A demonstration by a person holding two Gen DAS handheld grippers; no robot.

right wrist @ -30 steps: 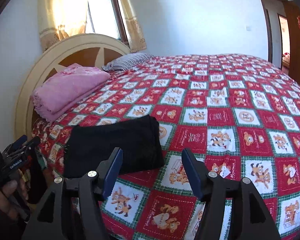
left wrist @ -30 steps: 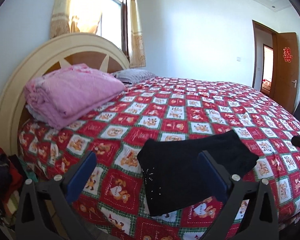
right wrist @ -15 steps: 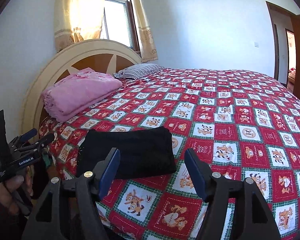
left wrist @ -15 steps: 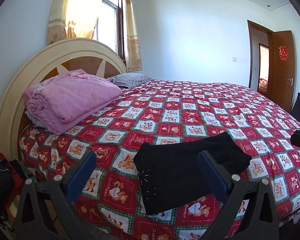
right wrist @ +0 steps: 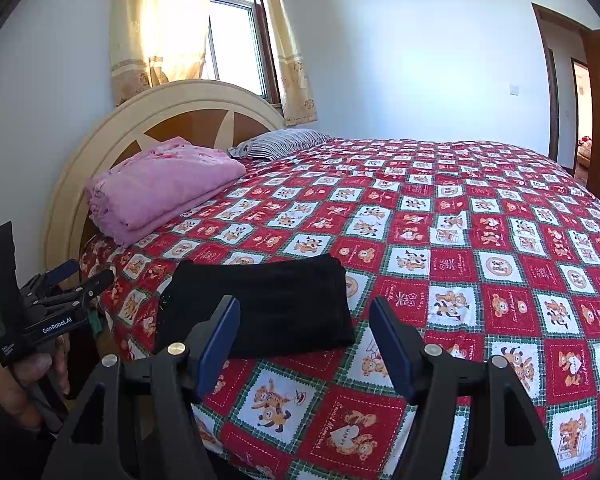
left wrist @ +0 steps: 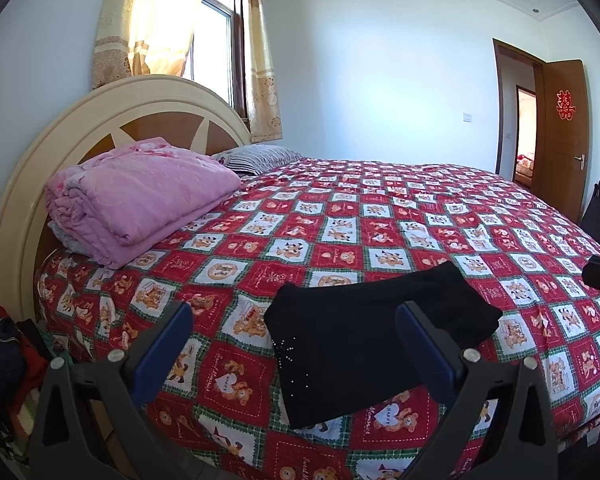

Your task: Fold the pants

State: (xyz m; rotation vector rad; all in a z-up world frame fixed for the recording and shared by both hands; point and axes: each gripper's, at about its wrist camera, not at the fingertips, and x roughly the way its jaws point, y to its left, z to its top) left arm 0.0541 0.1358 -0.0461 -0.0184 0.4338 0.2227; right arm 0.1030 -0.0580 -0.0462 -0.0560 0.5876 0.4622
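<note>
I have both tools pulled back off the bed (left wrist: 340,216), and from here the pants (left wrist: 364,332) look finished: a compact black rectangle lying flat on the red bear-print cover near the front edge of the mattress.

My left gripper (left wrist: 292,344) has its jaws spread wide with nothing in them; the pants lie beyond and between the two blue pads, a little toward the right-hand one and clear of both.

My right gripper (right wrist: 304,344) is likewise released and empty. In its view the pants (right wrist: 260,308) sit just past the left jaw tip, mostly to that side of the gap, with bare cover ahead of the right jaw. At the left edge of that view I can see my other tool, gripped in a hand (right wrist: 16,392).

So I judge the step in hand to be the retreat after the last fold. The bundle's edges look reasonably square, though the far right corner seems slightly raised.

If another move is wanted, it calls for very little: either leave the bundle alone, or bring one jaw down flat on that corner to press it, coming in from above so I don't drag the layers apart. The folded pink blanket (left wrist: 140,200) by the headboard (left wrist: 16,208) lies well beyond both jaws and needs no attention.
</note>
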